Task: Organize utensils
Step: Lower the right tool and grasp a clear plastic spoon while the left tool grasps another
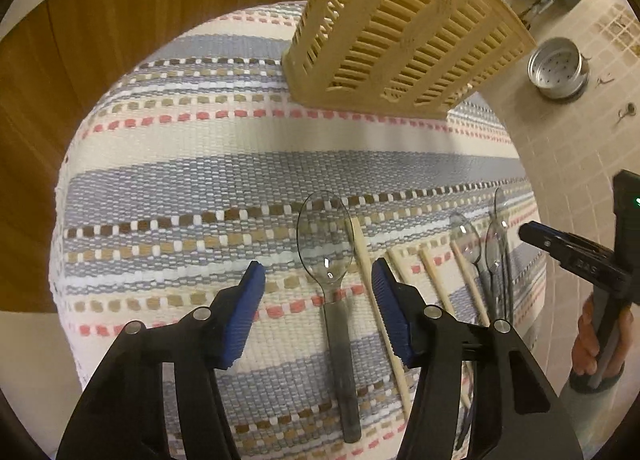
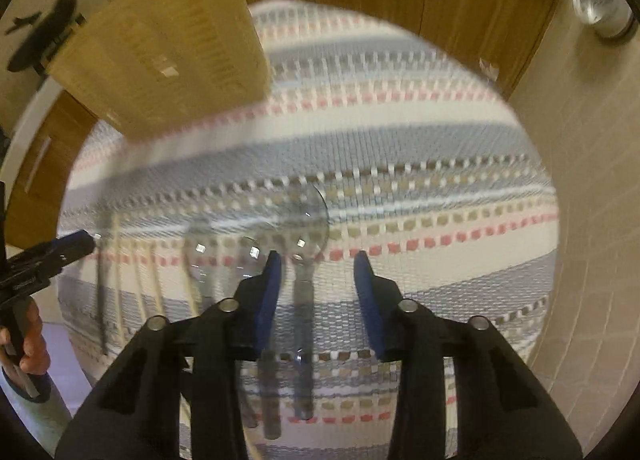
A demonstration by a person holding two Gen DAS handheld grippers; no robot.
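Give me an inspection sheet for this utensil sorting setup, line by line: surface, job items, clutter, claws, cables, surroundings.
Surface: striped woven mat over a round top.
Job's things: clear plastic spoon lying flat between the left claw's fingers, untouched; wooden chopsticks beside it; more clear spoons and chopsticks to the right; beige slatted utensil basket at the mat's far edge.
Clutter: nothing seen on the mat.
Grippers: left claw open, above the spoon; right claw open, over another clear spoon; that view is blurred.
Cables: nothing seen.
Surroundings: wooden cabinet, tiled floor, perforated metal pot on the floor.
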